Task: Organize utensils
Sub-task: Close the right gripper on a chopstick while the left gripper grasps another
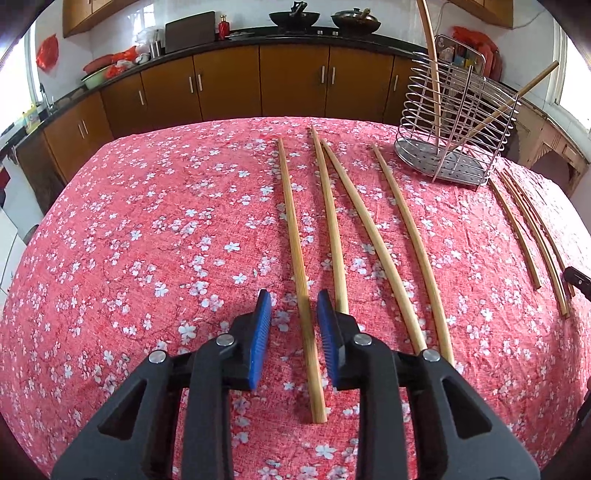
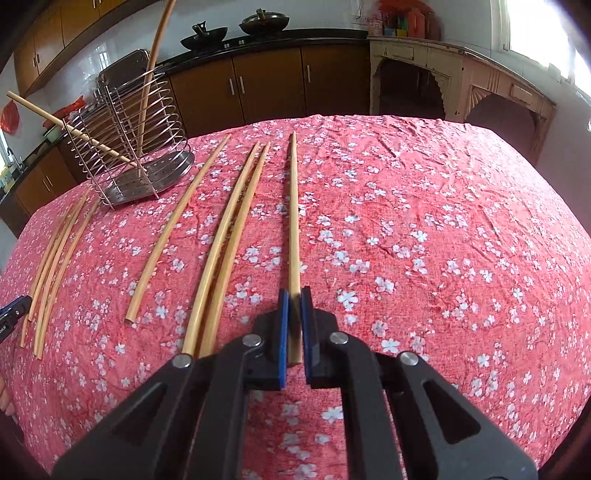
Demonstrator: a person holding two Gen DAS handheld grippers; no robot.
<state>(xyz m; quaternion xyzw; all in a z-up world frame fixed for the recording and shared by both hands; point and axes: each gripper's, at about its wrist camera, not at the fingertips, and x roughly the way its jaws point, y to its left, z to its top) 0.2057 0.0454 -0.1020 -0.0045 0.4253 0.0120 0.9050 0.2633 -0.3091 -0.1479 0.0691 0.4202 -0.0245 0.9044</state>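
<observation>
Several bamboo chopsticks lie on a red flowered tablecloth (image 1: 147, 229). My left gripper (image 1: 294, 302) is open, its blue pads either side of the leftmost chopstick (image 1: 297, 258), which lies on the cloth. My right gripper (image 2: 294, 295) has its pads narrowly around the rightmost chopstick (image 2: 294, 221); I cannot tell if they pinch it. A wire utensil holder (image 1: 456, 125) stands at the far right in the left wrist view, far left in the right wrist view (image 2: 129, 140), with two chopsticks (image 2: 149, 74) in it.
Other loose chopsticks lie between the two grippers (image 2: 218, 251), with a bunch near the holder (image 1: 528, 236). Kitchen cabinets (image 1: 229, 81) and a counter with woks (image 1: 295, 16) stand beyond the table. A pale wooden side table (image 2: 461, 77) stands behind right.
</observation>
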